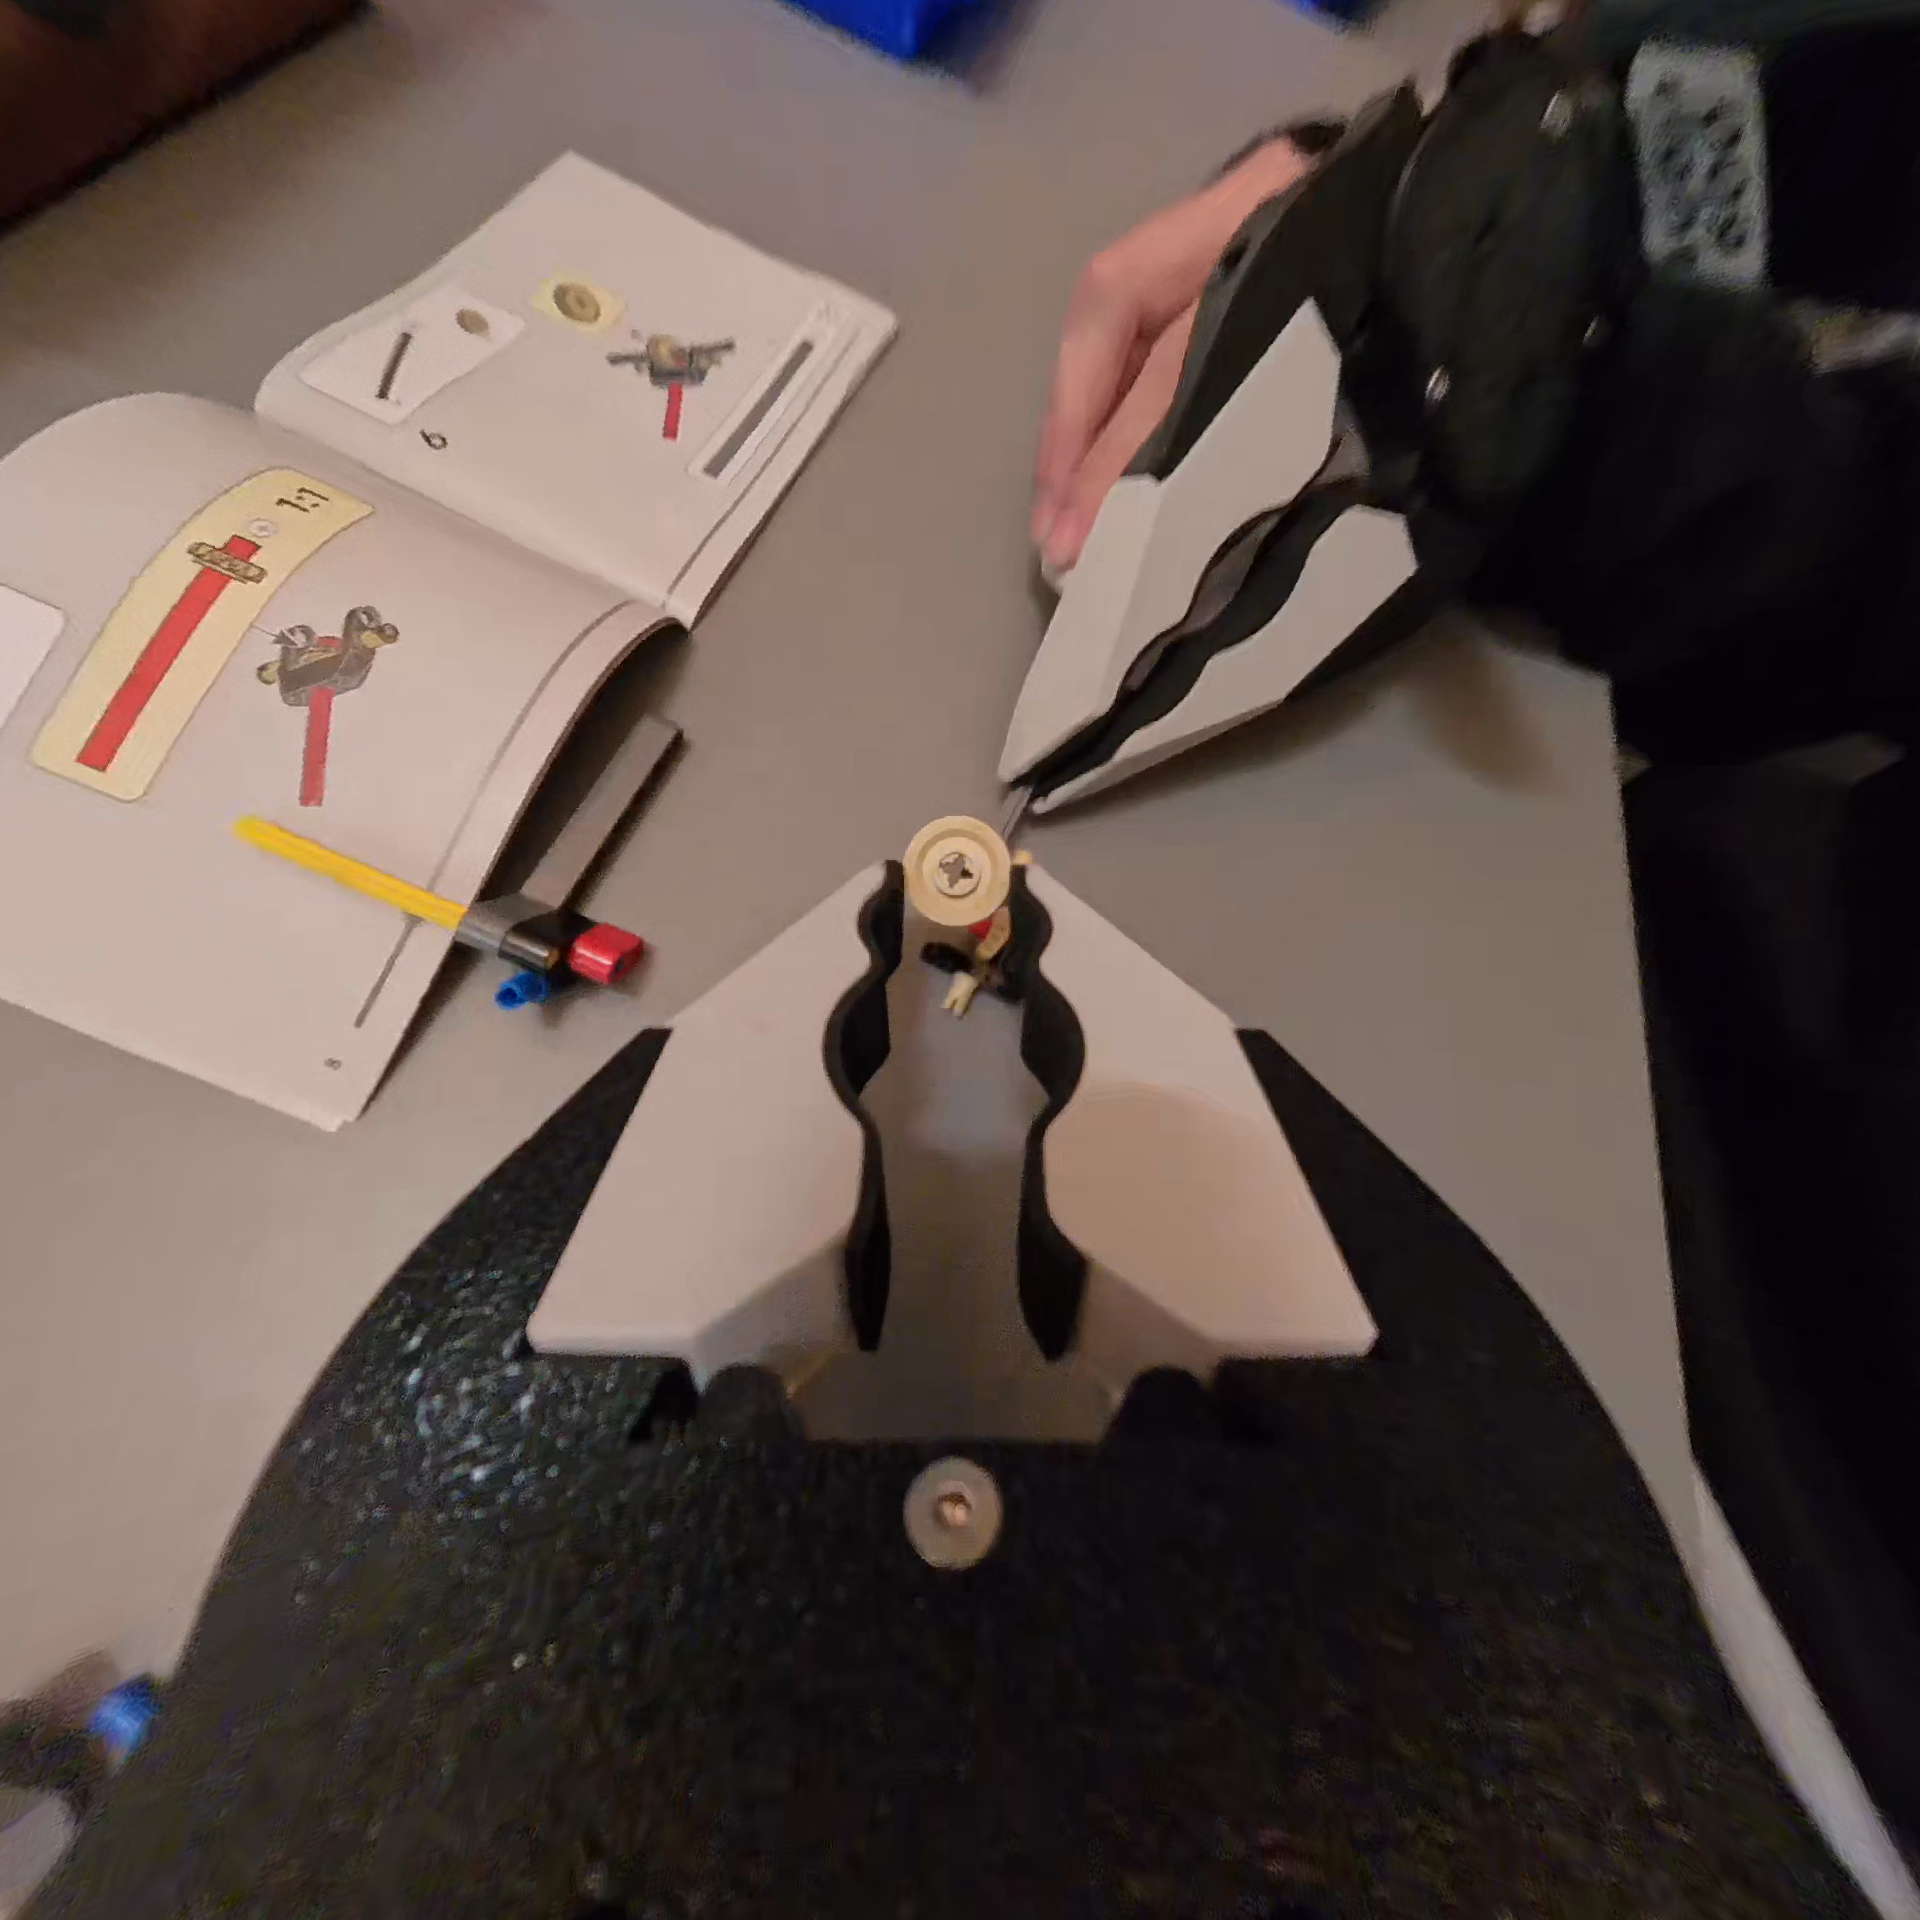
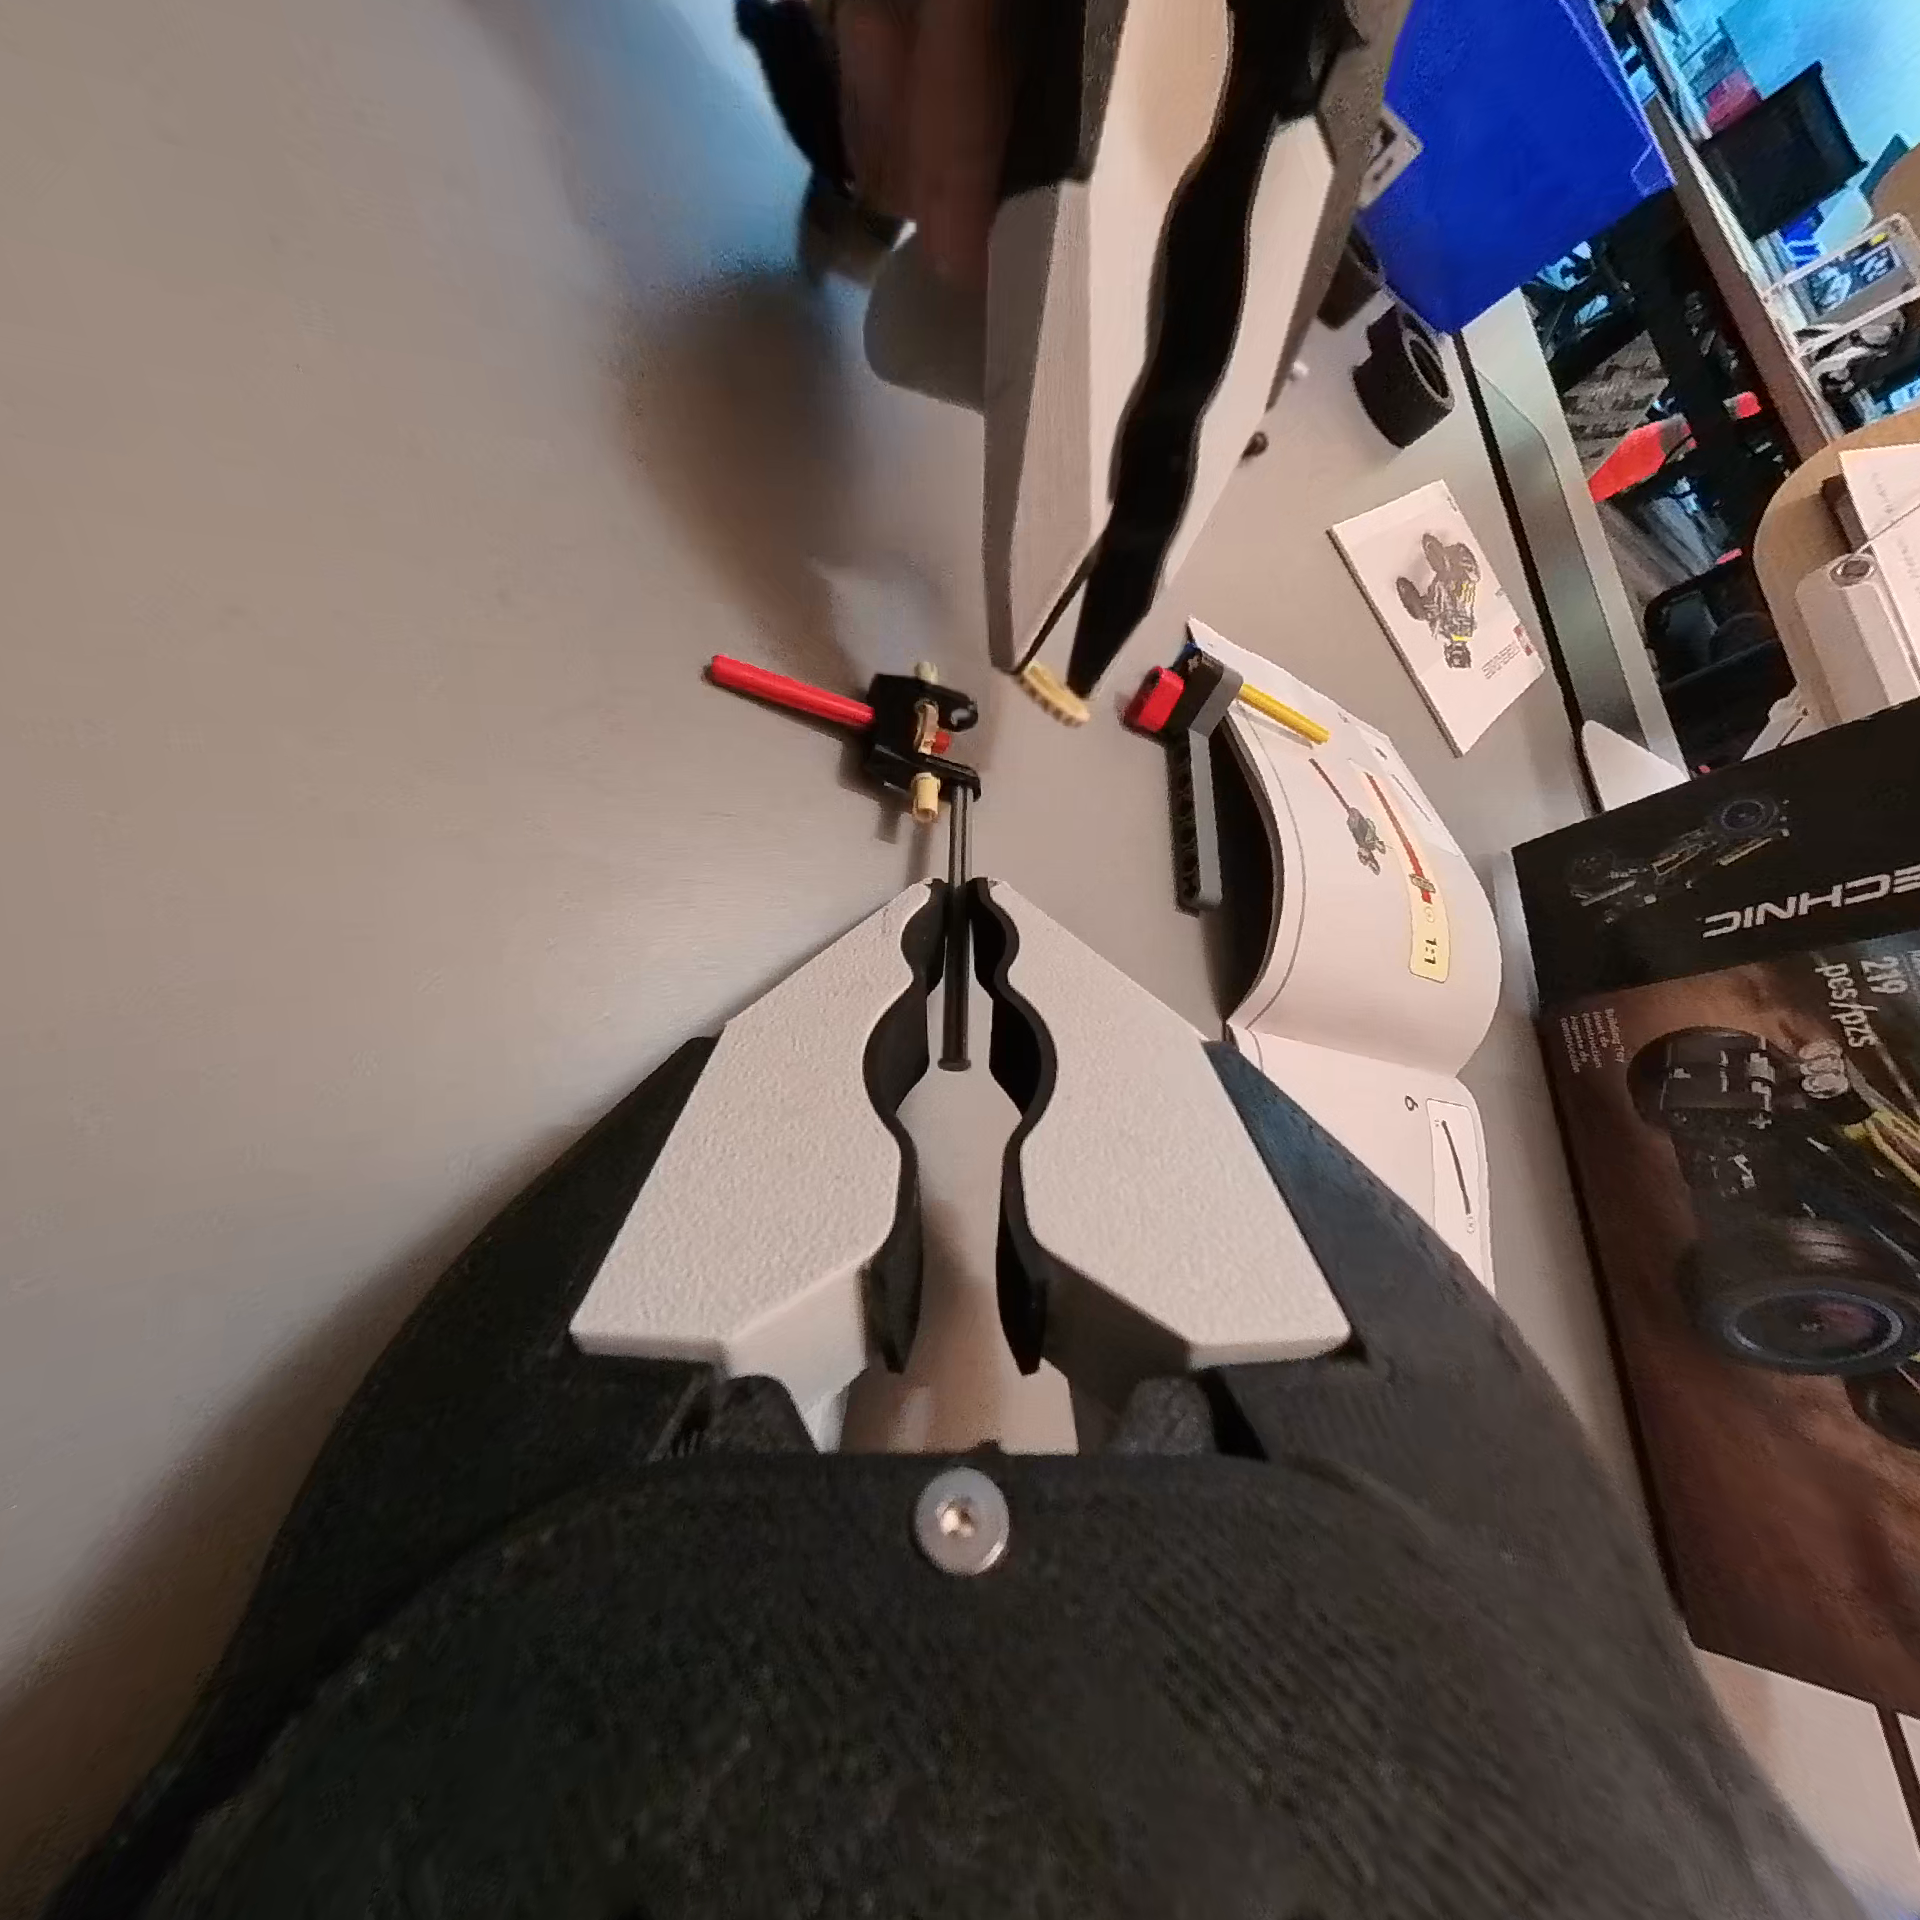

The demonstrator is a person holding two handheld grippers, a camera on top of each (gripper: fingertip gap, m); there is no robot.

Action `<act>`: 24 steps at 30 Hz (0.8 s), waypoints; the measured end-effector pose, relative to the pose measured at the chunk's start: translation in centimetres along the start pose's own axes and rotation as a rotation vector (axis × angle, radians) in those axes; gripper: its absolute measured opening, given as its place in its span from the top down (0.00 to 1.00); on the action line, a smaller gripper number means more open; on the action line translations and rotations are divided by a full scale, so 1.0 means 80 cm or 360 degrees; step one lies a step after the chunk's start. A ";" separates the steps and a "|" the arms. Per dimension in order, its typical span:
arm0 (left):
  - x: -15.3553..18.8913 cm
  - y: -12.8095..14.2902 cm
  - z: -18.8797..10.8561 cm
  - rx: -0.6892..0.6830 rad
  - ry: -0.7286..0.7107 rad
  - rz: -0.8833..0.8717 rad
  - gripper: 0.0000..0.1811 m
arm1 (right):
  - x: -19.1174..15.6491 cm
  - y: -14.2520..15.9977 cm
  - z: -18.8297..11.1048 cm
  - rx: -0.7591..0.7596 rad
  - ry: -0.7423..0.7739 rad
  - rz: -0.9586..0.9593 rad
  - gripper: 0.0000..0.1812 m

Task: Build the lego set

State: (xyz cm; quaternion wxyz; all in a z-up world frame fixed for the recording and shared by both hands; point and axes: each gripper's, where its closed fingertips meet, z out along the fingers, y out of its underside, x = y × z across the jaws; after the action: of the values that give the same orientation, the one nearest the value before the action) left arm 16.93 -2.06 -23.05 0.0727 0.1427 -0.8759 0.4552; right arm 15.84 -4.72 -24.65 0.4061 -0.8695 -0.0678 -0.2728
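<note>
A tan gear (image 1: 954, 871) is pinched at the tips of the left gripper (image 1: 956, 883), centre of the left wrist view. A black axle (image 2: 957, 940) is clamped in the right gripper (image 2: 961, 888), its far end at the black-and-red assembly (image 2: 914, 732) on the table (image 2: 364, 623), mid-frame. The step in hand seems to be axle insertion. Next, the gear's hole must be lined up with the axle. The manual (image 1: 312, 644) lies open at left.

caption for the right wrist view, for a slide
Right gripper pinches a black axle reaching into the small assembly; left gripper holds a tan gear.
</note>
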 end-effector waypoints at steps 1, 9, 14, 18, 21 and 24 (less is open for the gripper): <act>0.004 -0.004 -0.002 0.0066 0.0010 -0.0033 0.90 | -0.001 -0.001 -0.001 0.0010 -0.0013 -0.0006 0.99; 0.028 -0.046 -0.023 0.0539 0.0170 -0.0413 0.90 | 0.018 -0.036 -0.031 0.0229 0.0108 -0.0006 0.71; 0.046 -0.086 -0.035 0.0915 0.0399 -0.0819 0.90 | 0.060 -0.081 -0.051 0.0515 0.0498 0.0091 0.76; 0.061 -0.101 -0.046 0.1111 0.0617 -0.1017 0.90 | 0.055 -0.090 -0.044 0.0532 0.0480 0.0062 0.81; 0.065 -0.098 -0.044 0.1122 0.0645 -0.1063 0.90 | 0.056 -0.099 -0.044 0.0579 0.0496 0.0061 0.82; 0.069 -0.093 -0.041 0.1076 0.0626 -0.1042 0.90 | 0.057 -0.099 -0.042 0.0556 0.0529 0.0020 0.89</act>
State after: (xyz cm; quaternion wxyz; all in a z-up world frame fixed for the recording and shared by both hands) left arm 14.02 -4.46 -13.99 0.3249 0.3368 -0.5587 0.6847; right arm 15.55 -2.44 -15.18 0.5577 -0.7296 -0.0408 -0.3937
